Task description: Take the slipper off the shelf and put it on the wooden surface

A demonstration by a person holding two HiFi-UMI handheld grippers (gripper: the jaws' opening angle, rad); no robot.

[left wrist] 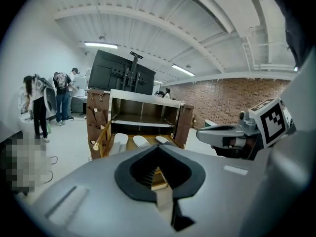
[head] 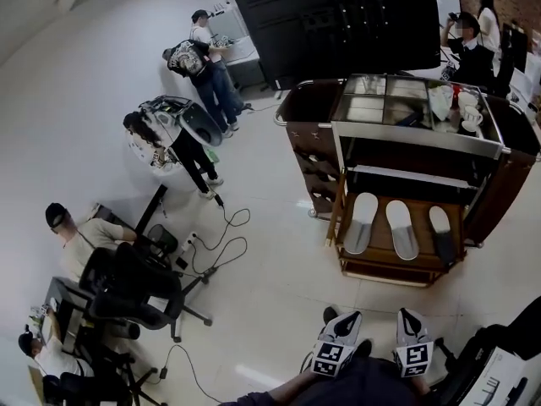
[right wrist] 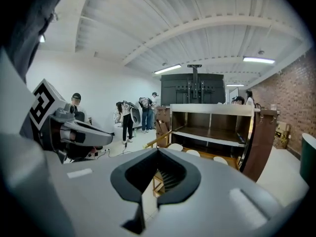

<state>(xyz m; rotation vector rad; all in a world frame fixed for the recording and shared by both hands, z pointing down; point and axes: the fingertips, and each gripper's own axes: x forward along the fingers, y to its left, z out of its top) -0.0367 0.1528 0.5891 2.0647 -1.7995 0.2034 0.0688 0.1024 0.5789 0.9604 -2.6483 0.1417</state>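
Three slippers lie side by side on the low wooden shelf [head: 382, 245] of a cart: a white slipper [head: 363, 222], a second white slipper [head: 403, 229] and a darker slipper [head: 441, 234]. The white pair also shows in the left gripper view [left wrist: 117, 143] and in the right gripper view [right wrist: 176, 147]. My left gripper [head: 348, 320] and right gripper [head: 409, 318] hang side by side well short of the cart, pointing at it. The left gripper's jaws [left wrist: 159, 174] are shut and empty. The right gripper's jaws [right wrist: 159, 176] look shut too, with nothing between them.
The cart's steel-framed top [head: 414, 134] carries cups and dishes [head: 467, 108]. A big black screen [head: 338, 24] stands behind it. People [head: 203, 66] stand at the far left; seated people, office chairs [head: 135, 290] and floor cables [head: 221, 248] fill the left.
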